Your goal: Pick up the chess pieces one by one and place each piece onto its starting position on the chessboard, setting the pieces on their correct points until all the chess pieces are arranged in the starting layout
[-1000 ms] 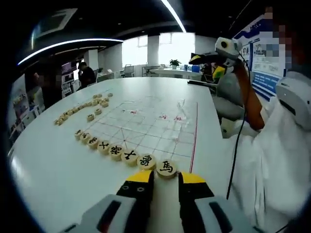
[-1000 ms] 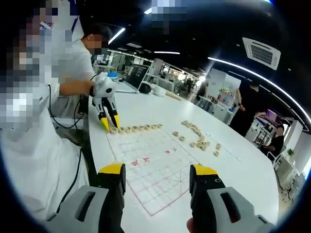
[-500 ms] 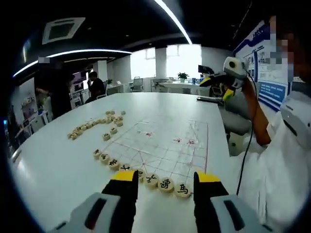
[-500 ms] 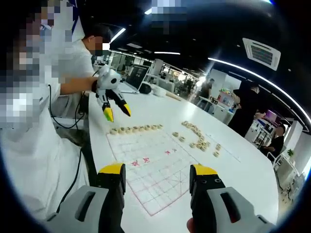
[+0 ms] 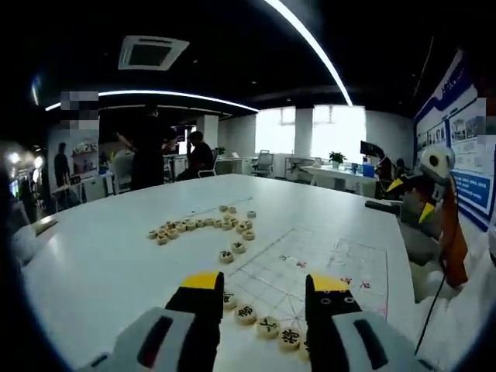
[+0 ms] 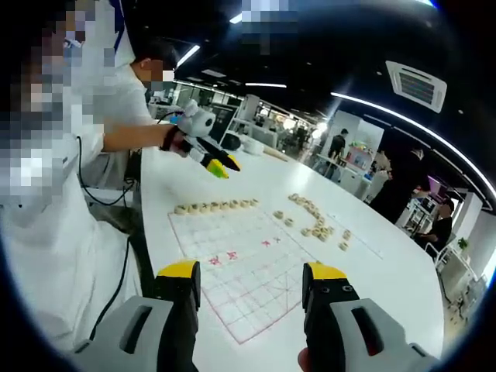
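A: Listing stock on the tabletop (image 6: 403, 263) — what is set?

B: Item one: chessboard (image 6: 244, 267), a printed sheet near the tabletop edge by the person. Item two: row of placed pieces (image 6: 215, 206), side by side along one end line of the chessboard; in the left gripper view the same row (image 5: 267, 322) lies just past the claw tips. Exact count unclear.

A: And unplaced?

B: Item three: loose pieces (image 6: 316, 221), a scattered cluster off the far side of the chessboard, toward the tabletop's middle; seen also in the left gripper view (image 5: 198, 226). One or two lie at the chessboard's margin. By my judgement the greater share is left: one back rank filled or nearly so, the other ranks bare.

A: Claws?

B: Left claw (image 5: 262, 287): jaws apart, holding nothing, raised above the row; in the right gripper view it (image 6: 221, 167) hangs in the air over the tabletop. Right claw (image 6: 249, 283): jaws wide apart, holding nothing, over the chessboard's opposite end.
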A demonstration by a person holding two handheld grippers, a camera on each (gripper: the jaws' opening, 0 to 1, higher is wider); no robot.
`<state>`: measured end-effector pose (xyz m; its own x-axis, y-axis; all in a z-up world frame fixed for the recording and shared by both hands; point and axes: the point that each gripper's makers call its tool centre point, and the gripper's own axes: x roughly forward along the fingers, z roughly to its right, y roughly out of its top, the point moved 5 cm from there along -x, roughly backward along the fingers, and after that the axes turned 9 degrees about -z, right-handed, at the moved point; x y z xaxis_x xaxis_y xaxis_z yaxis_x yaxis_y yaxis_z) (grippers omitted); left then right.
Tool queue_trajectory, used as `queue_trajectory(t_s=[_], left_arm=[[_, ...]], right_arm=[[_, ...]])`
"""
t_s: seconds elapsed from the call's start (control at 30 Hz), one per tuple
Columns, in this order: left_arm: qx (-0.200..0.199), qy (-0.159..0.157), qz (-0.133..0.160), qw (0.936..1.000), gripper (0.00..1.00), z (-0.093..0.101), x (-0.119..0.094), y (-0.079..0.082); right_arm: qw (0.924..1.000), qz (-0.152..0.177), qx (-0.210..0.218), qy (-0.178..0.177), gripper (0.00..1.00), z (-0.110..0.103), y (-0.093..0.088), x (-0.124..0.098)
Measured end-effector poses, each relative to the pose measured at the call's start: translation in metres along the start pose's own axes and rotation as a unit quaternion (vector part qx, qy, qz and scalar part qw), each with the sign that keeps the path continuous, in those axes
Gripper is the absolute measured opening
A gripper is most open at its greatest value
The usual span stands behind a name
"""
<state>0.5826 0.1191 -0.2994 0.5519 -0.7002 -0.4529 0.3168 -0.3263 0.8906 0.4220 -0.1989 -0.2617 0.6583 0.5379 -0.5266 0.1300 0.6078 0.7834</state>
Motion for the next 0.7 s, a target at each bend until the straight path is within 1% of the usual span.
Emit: queue_trajectory(t_s=[0.07,0.2,0.3,0.43,0.53,0.63,0.7], left_arm=[[-0.005,0.007,0.000,1.0000,0.43,-0.008,0.008,0.003],[-0.021,0.021,-0.006,0.9995,0.42,-0.017,0.024,0.004],[-0.017,0.027,-0.016,0.9994,0.42,-0.020,0.033,0.004],[-0.012,0.036,-0.019,0.9991,0.41,-0.026,0.045,0.009],[-0.009,0.041,-0.026,0.9988,0.40,-0.029,0.053,0.010],[-0.009,0.047,-0.031,0.9984,0.38,-0.034,0.065,0.013],[-0.024,0.054,-0.024,0.9980,0.34,-0.037,0.074,0.017]], right_arm=[[1.0000,0.000,0.001,-0.002,0.53,0.001,0.000,-0.001],[1.0000,0.000,0.003,-0.004,0.53,0.003,-0.001,-0.002],[1.0000,0.002,0.004,-0.004,0.53,0.004,-0.001,-0.003],[1.0000,0.000,0.004,-0.004,0.53,0.004,-0.002,-0.002],[1.0000,0.002,0.004,-0.005,0.53,0.005,-0.002,-0.003],[1.0000,0.002,0.006,-0.006,0.53,0.006,-0.002,-0.003],[1.0000,0.001,0.006,-0.005,0.53,0.006,-0.002,-0.003]])
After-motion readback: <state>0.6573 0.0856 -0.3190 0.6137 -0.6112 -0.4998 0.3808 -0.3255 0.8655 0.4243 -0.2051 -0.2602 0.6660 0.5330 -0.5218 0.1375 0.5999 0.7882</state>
